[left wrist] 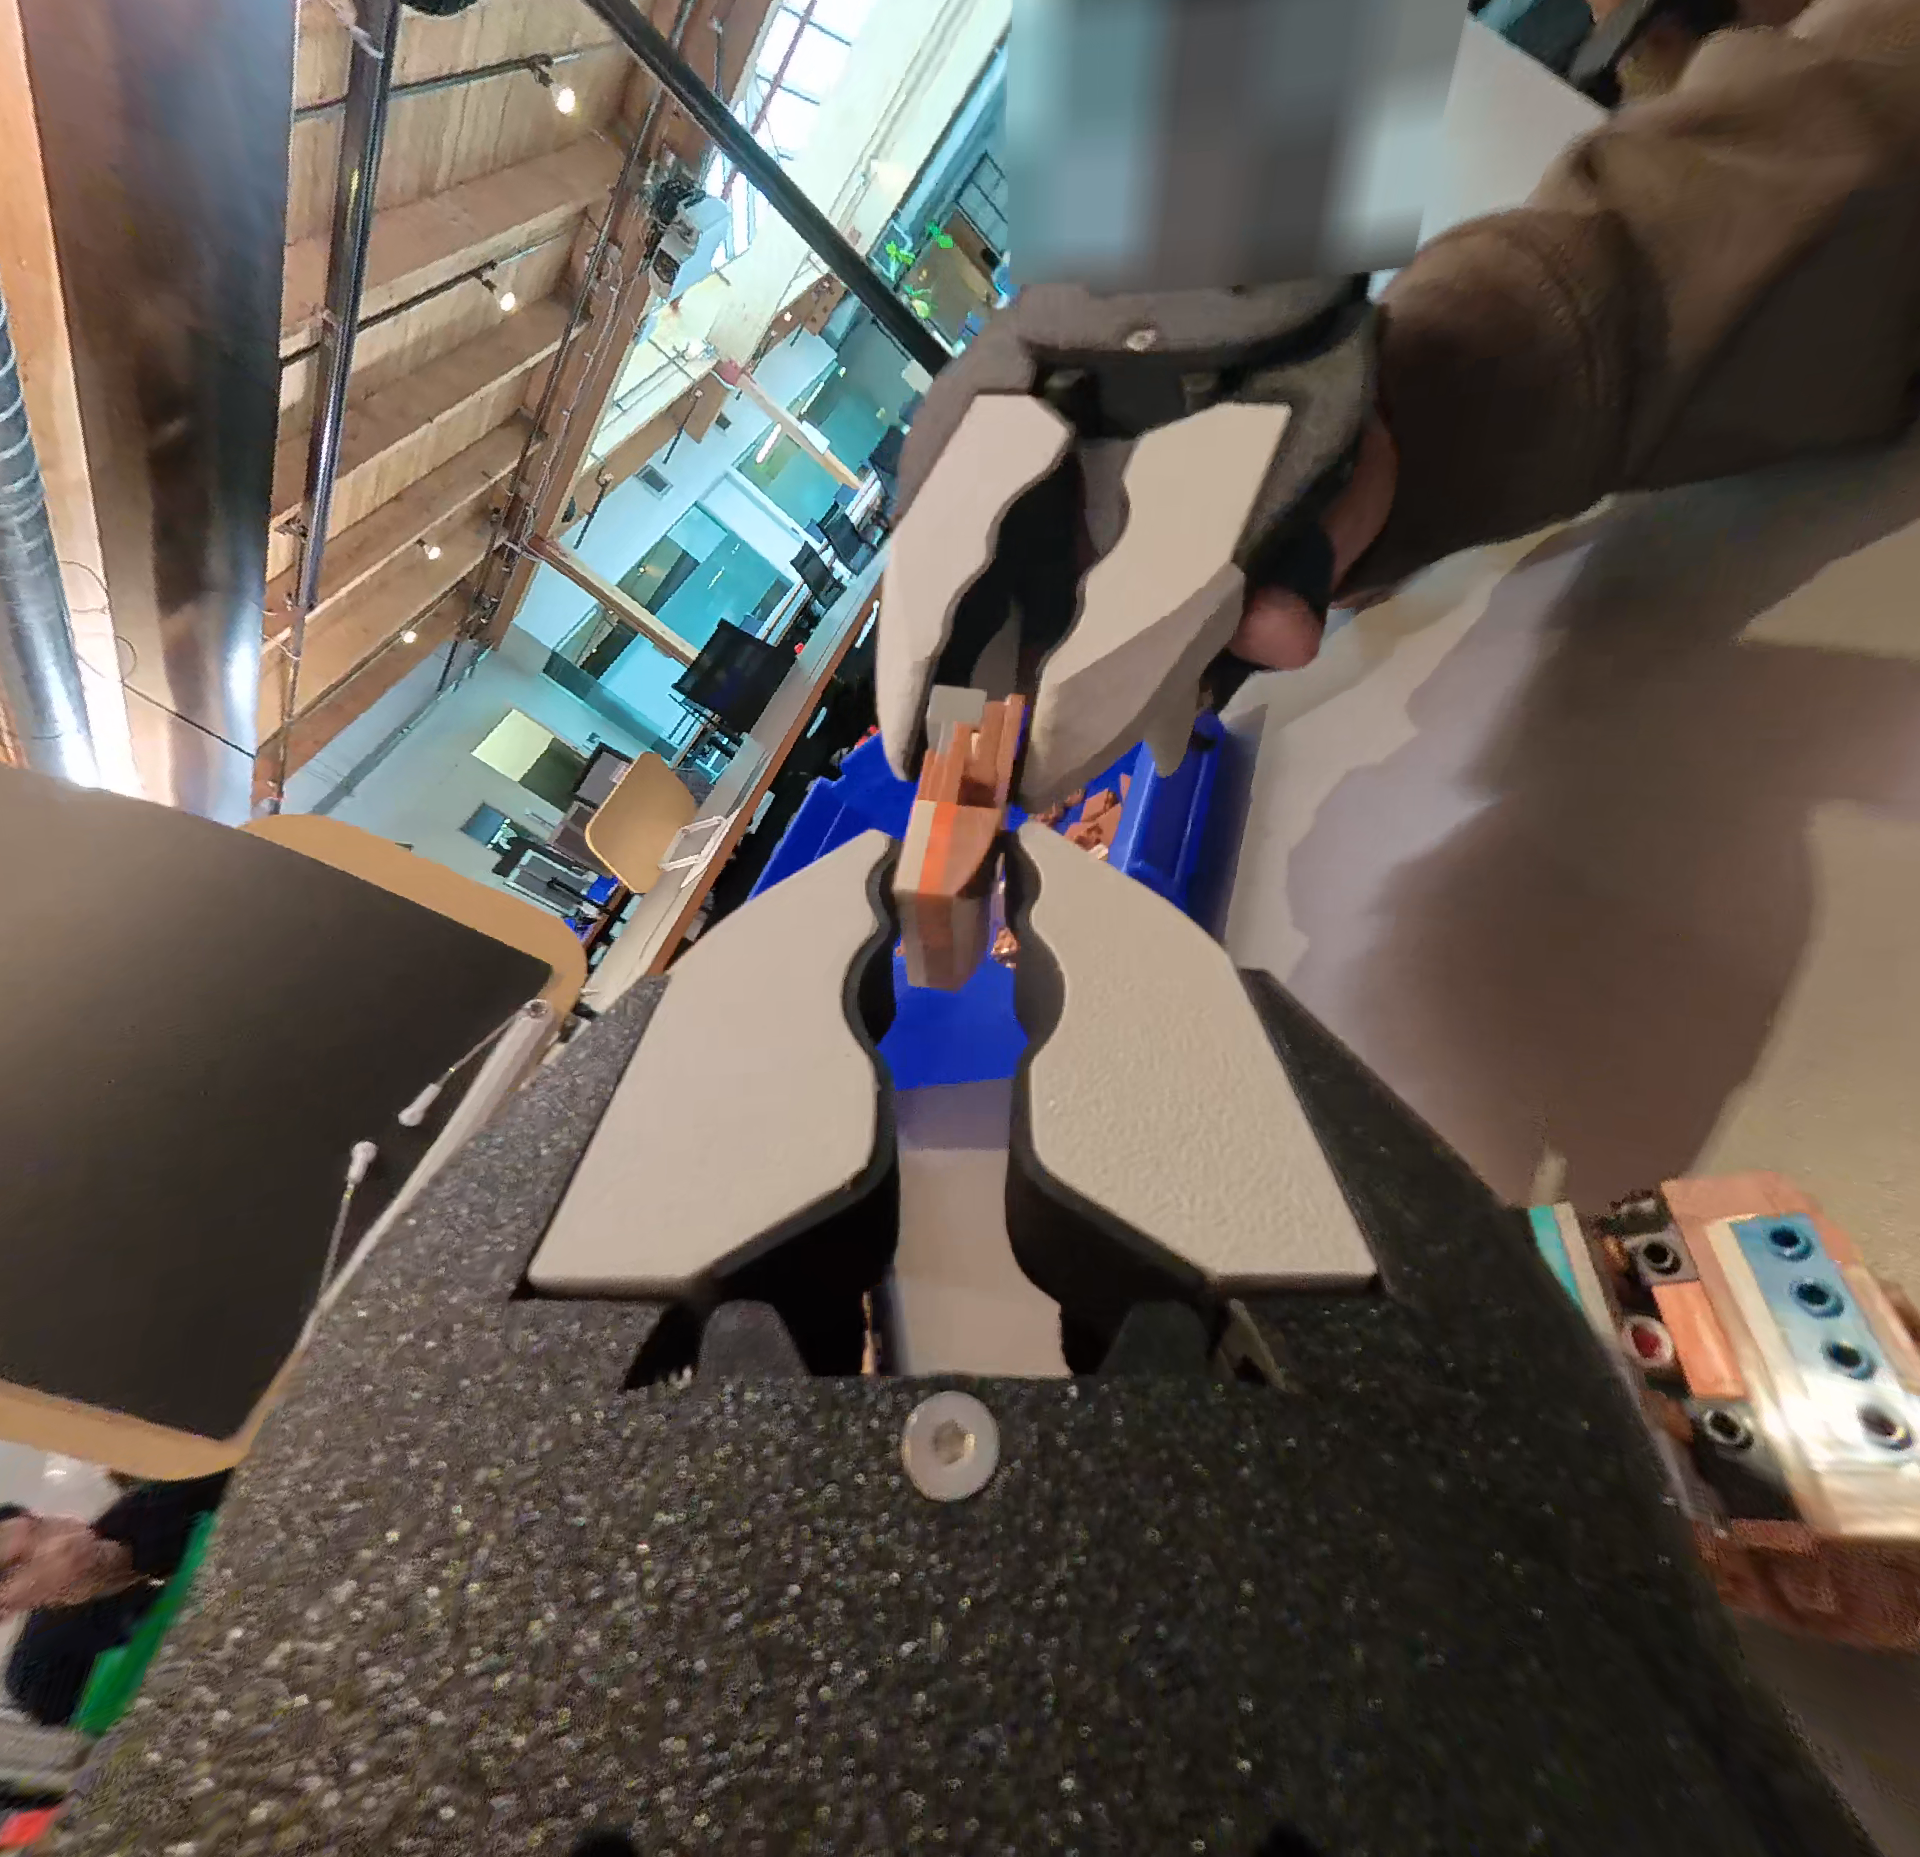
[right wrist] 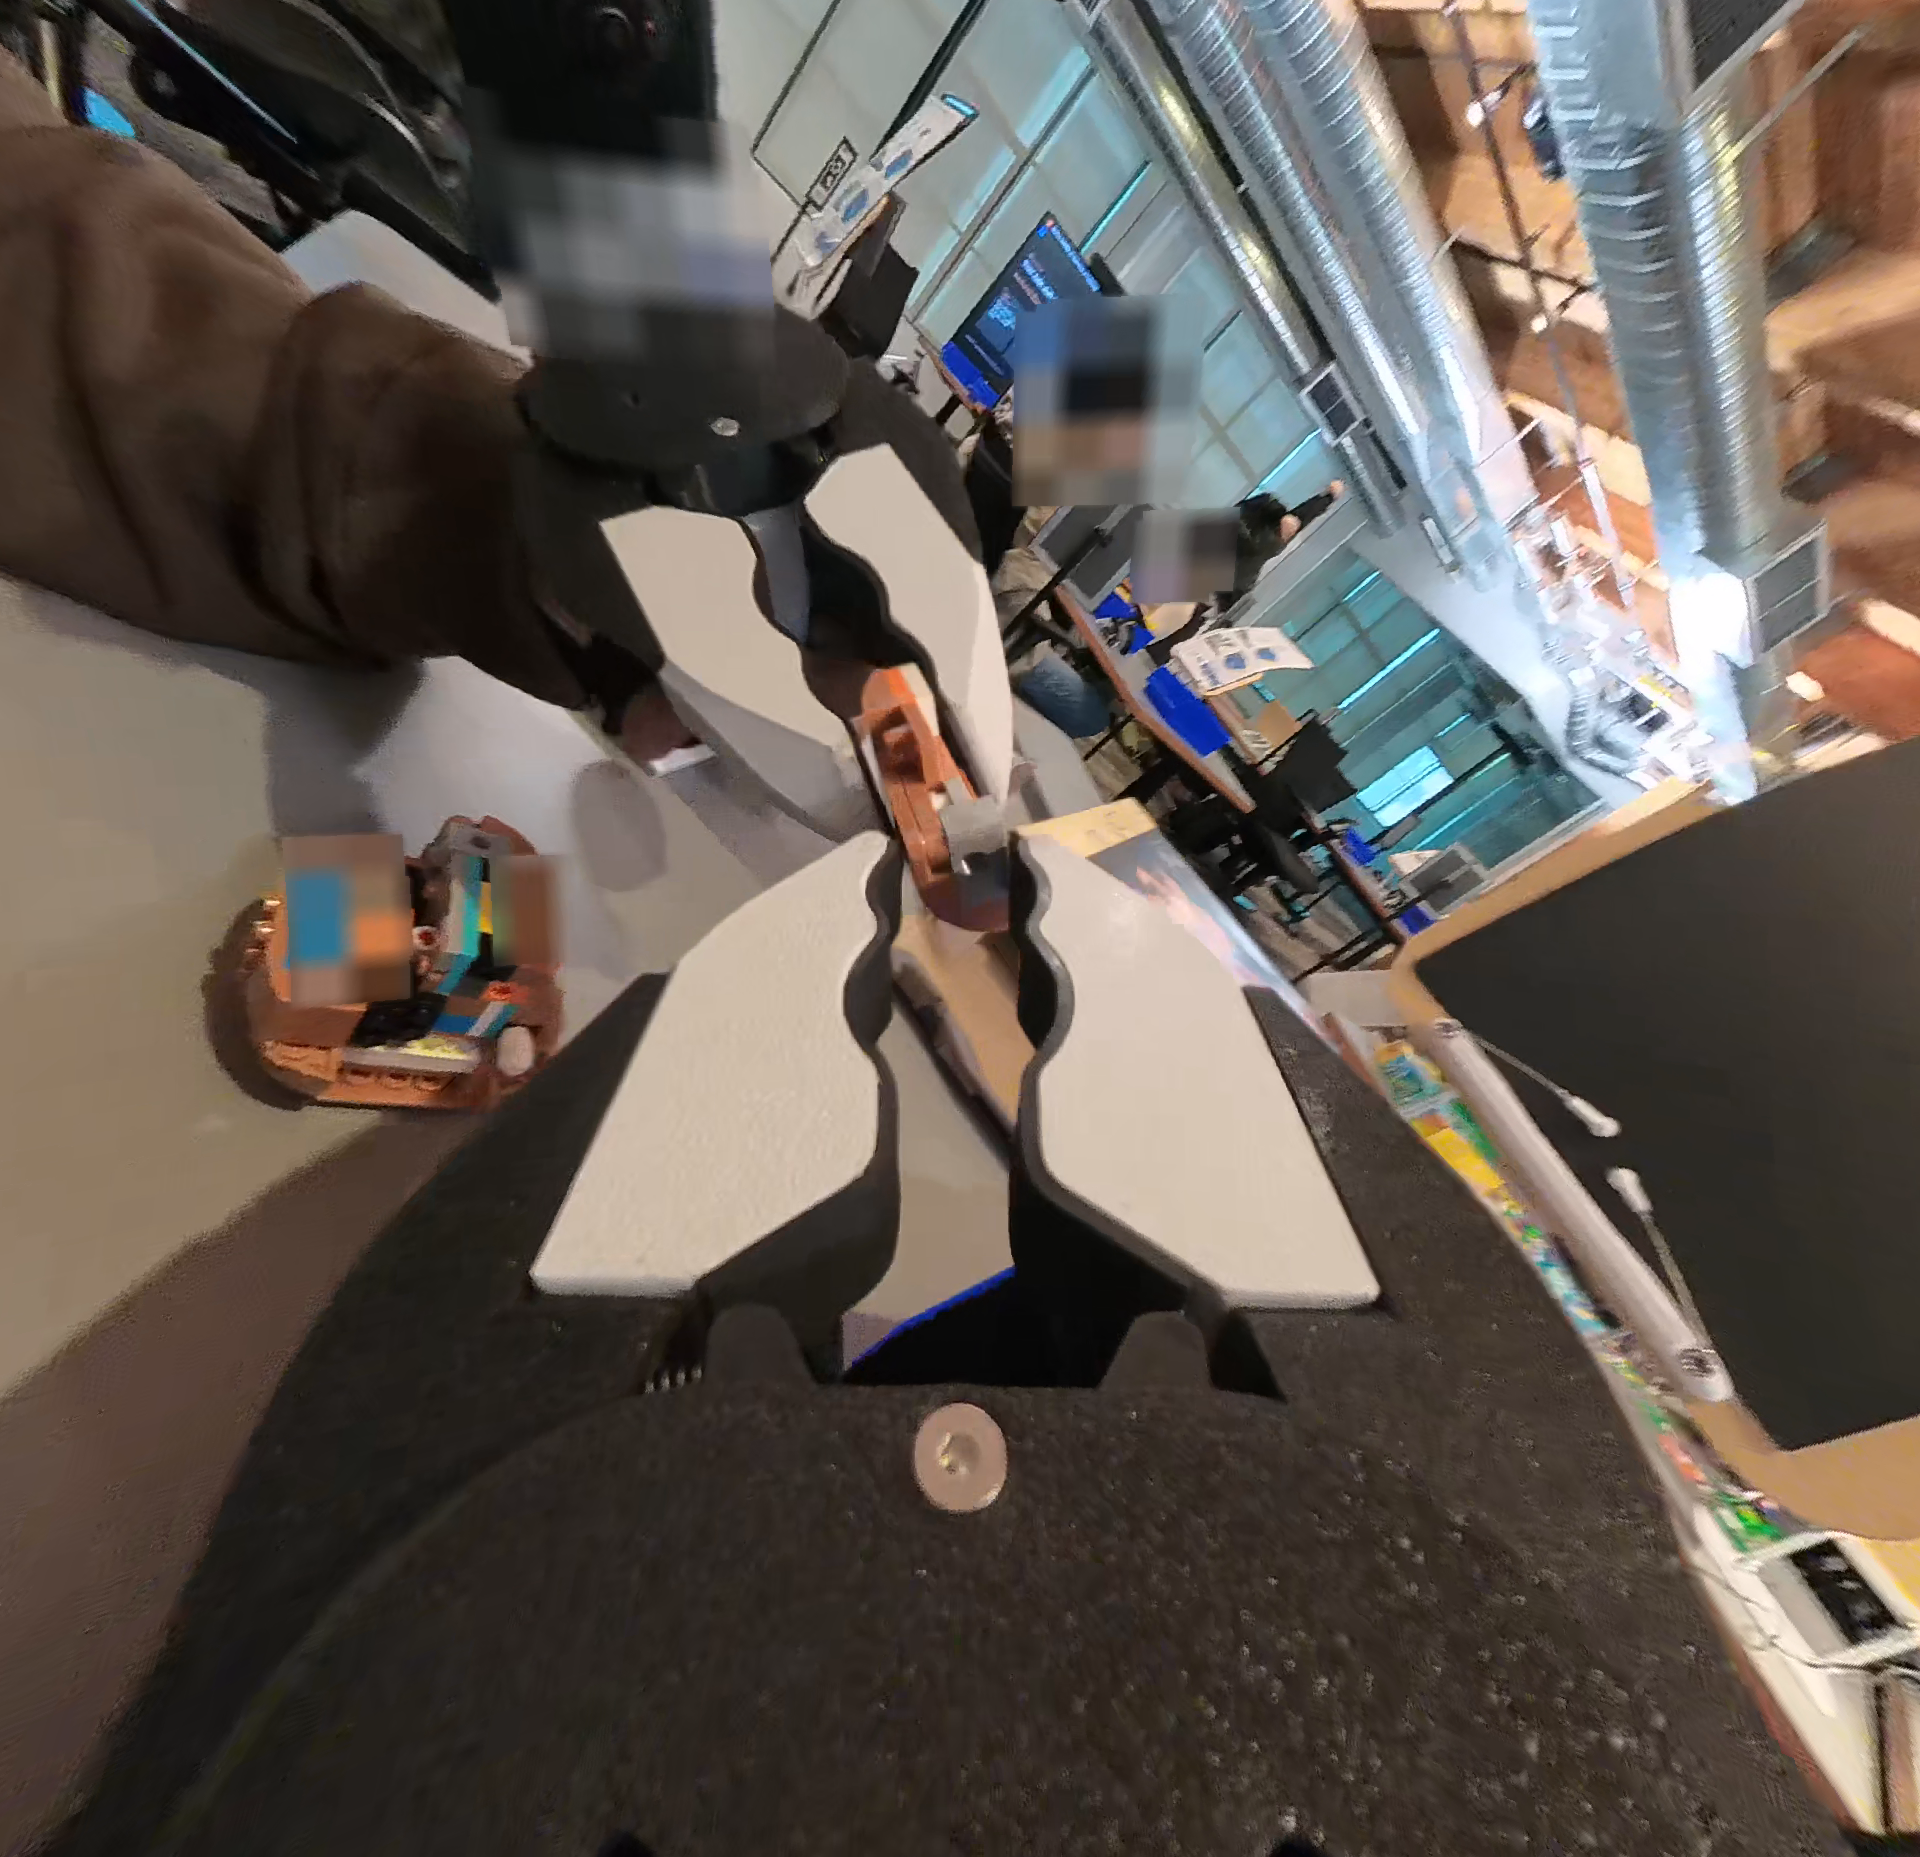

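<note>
My left gripper point(left wrist: 951, 857) is shut on a small brown brick assembly point(left wrist: 940, 908) with a grey edge, held in the air. My right gripper point(left wrist: 977, 763) reaches in from above in the left wrist view, and its tips close on the upper end of the same brown piece. In the right wrist view my right gripper point(right wrist: 951, 857) pinches the brown piece point(right wrist: 914, 820) beside a small grey brick point(right wrist: 971, 828). The left gripper point(right wrist: 925, 768) holds the piece from the far side. The two grippers meet tip to tip.
A blue bin point(left wrist: 1174, 831) with loose brown bricks stands behind the grippers on the white table point(left wrist: 1558, 872). A partly built brown, blue and black brick model point(left wrist: 1787, 1392) sits on the table; the right wrist view shows it at the left point(right wrist: 395, 976). A black-topped board point(right wrist: 1714, 1028) lies alongside. Both grippers' tips are close together, under 4 cm apart.
</note>
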Demonstrator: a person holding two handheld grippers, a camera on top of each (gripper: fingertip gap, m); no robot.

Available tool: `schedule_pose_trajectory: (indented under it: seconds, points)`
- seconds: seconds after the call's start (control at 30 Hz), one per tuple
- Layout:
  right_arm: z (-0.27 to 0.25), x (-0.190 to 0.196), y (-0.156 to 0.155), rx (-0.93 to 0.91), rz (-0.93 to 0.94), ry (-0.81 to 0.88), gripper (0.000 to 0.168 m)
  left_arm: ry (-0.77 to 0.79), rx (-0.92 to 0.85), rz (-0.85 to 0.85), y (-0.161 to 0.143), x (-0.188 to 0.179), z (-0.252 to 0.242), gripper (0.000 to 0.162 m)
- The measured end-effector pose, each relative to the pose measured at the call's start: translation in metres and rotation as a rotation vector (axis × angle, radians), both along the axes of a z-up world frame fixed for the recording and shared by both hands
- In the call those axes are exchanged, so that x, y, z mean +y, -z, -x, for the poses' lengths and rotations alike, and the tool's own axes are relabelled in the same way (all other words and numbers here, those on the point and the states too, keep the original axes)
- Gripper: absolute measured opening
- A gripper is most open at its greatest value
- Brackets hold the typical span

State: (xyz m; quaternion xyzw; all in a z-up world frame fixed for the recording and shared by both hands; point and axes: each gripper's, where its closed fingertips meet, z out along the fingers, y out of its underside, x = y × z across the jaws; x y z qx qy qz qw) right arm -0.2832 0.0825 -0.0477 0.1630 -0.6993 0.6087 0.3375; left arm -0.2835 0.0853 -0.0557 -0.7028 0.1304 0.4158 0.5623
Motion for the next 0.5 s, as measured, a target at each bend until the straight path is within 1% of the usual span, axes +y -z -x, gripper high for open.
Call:
schedule_pose_trajectory:
  seconds: [0.1,0.2,0.27,0.4,0.43,0.5]
  points:
    - [-0.001,0.000,-0.006,0.091,0.025,0.037,0.017,0.028,-0.078,-0.085,-0.009,-0.004,0.000,0.023]
    - [0.002,0.001,-0.010,0.185,0.040,0.095,0.017,0.094,-0.229,-0.178,-0.017,-0.007,0.000,0.031]
    - [0.002,0.001,-0.013,0.252,0.050,0.133,0.017,0.155,-0.365,-0.257,-0.023,-0.011,-0.001,0.035]
    - [0.000,0.001,-0.019,0.466,0.045,0.232,0.016,0.332,-0.766,-0.411,-0.029,-0.011,-0.003,0.050]
    - [-0.002,0.000,-0.020,0.518,0.042,0.248,0.016,0.371,-0.826,-0.455,-0.032,-0.011,-0.003,0.050]
    - [-0.007,-0.004,-0.021,0.606,0.036,0.267,0.016,0.414,-0.878,-0.504,-0.036,-0.011,-0.004,0.050]
